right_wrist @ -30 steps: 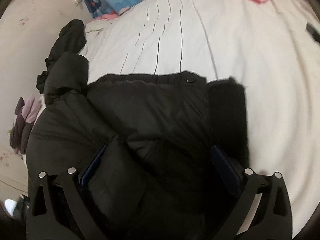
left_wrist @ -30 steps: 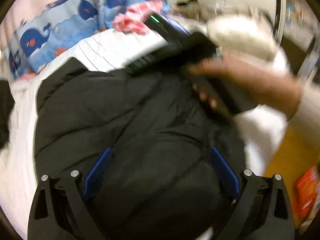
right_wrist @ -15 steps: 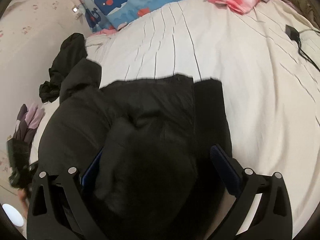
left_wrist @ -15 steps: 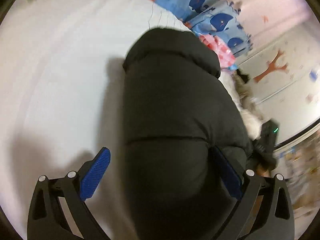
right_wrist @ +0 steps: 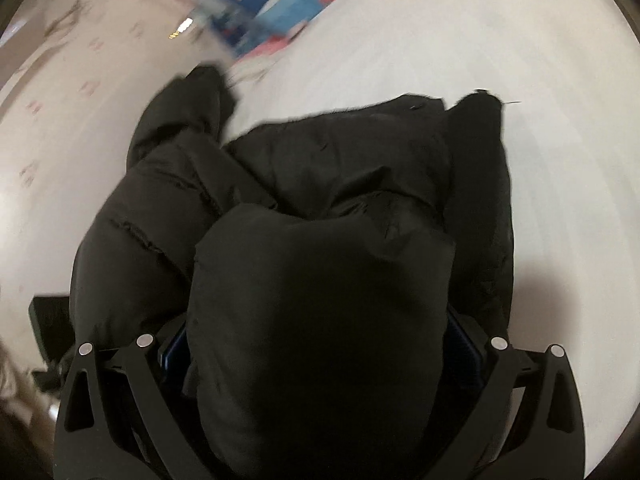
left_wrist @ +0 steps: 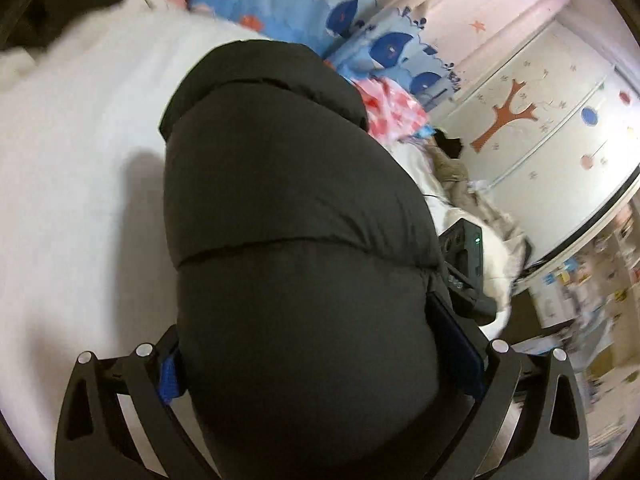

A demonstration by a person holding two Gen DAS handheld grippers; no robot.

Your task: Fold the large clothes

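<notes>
Garment: a black puffer jacket of smooth, matte, quilted fabric lay on the bed, with stitched seams dividing it into soft, rounded, air-filled panels.
Garment shape, left wrist view: a long, bulging section rose from between the blue pads and ended in a rounded, folded-over edge near the pillows.
Garment shape, right wrist view: the jacket was bunched into several overlapping lobes, with a sleeve-like tube at the upper left and a flatter panel with a straight hem at the upper right.
Long axis: in the left wrist view the held section ran away from the camera, tilted slightly left, toward the head of the bed.
Left gripper: black frame with blue ribbed pads; the pads pressed both sides of a thick fold of the jacket, so it was clamped on the fabric.
Right gripper: same build; its pads were largely buried in a puffy fold, closed around it.
Bed sheet: white, smooth, mostly flat; motion blur softened it in the right wrist view.
Pillows: blue fabric printed with whales, at the head of the bed.
Pink cloth: crumpled, patterned in pink and red, beside the jacket's far end.
Wall: pale, with a brown tree decal and coloured dots.
</notes>
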